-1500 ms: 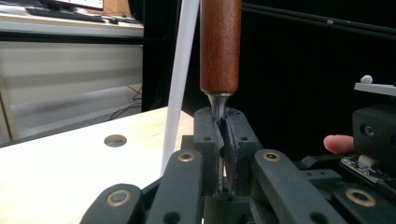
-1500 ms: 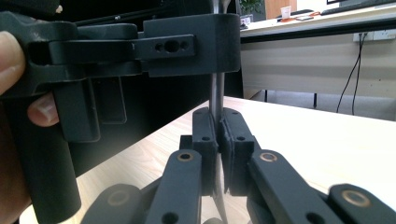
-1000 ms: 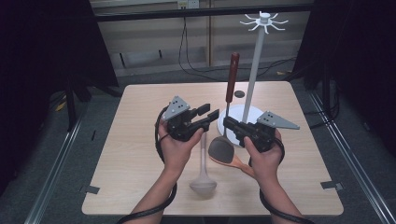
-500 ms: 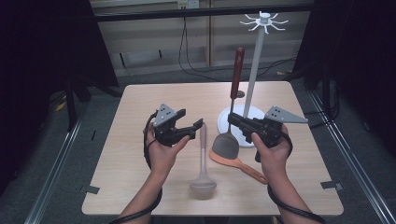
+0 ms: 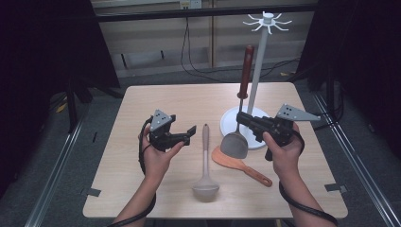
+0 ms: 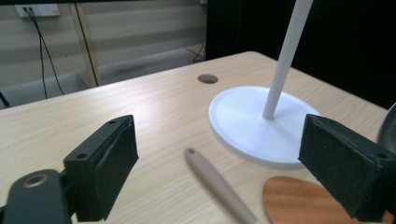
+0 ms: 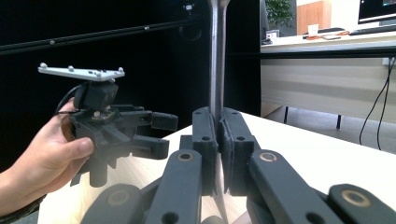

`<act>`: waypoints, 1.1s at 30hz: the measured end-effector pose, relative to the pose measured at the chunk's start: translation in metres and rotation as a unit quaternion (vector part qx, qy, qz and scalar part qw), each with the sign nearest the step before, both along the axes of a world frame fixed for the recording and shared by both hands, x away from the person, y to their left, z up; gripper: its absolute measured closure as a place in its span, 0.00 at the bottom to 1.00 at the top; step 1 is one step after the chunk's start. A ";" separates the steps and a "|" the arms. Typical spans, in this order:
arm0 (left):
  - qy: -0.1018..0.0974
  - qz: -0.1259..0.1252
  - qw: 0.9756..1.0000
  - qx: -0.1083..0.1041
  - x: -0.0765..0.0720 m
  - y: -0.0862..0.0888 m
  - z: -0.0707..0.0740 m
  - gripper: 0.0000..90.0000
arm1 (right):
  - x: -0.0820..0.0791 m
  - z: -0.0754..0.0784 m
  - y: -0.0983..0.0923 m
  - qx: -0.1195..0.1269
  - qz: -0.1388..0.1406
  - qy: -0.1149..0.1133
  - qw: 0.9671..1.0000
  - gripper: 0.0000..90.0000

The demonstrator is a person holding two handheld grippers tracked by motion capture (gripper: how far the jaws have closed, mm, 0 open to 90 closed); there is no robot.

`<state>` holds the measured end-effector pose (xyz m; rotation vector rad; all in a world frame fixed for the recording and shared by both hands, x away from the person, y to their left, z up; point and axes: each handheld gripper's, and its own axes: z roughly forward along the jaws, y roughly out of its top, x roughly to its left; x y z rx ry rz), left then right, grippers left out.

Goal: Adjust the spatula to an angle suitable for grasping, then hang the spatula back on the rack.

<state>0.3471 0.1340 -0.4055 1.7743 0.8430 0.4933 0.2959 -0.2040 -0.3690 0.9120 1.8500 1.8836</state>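
Observation:
My right gripper (image 5: 241,118) is shut on the thin metal shaft of a turner (image 7: 216,56). The turner stands upright, with its red handle (image 5: 246,66) up and its grey blade (image 5: 234,144) just above the table. My left gripper (image 5: 189,135) hovers to the left of it, apart from it. Its jaws have just been opening and stand wide, with nothing pressed between the pads (image 6: 109,163). A beige ladle (image 5: 205,156) lies flat on the table. Its handle end (image 6: 205,170) shows beyond the left jaws. An orange paddle (image 5: 241,165) lies under the turner's blade.
A white hook stand (image 5: 257,66) rises from a round base (image 5: 231,120) at the back right, close behind the turner. The table (image 5: 156,101) has a small cable hole (image 6: 207,78) near the stand. The left hand and left gripper (image 7: 159,133) show in the right gripper view.
The left gripper has drawn away to the left from the turner's shaft and sunk lower, with its jaws spread wider. The right gripper has carried the upright turner slightly right.

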 end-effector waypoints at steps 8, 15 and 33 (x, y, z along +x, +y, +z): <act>0.011 -0.014 1.000 0.000 0.003 0.006 -0.011 0.07 | 0.004 0.001 -0.013 0.008 0.008 -0.002 1.000 0.95; 0.011 -0.034 0.999 0.015 0.000 0.013 -0.021 0.03 | 0.003 0.001 -0.020 0.000 0.014 -0.003 1.000 0.95; 0.020 -0.035 0.999 0.013 0.002 0.023 -0.022 0.04 | 0.008 0.009 -0.026 0.004 0.031 -0.011 0.999 0.95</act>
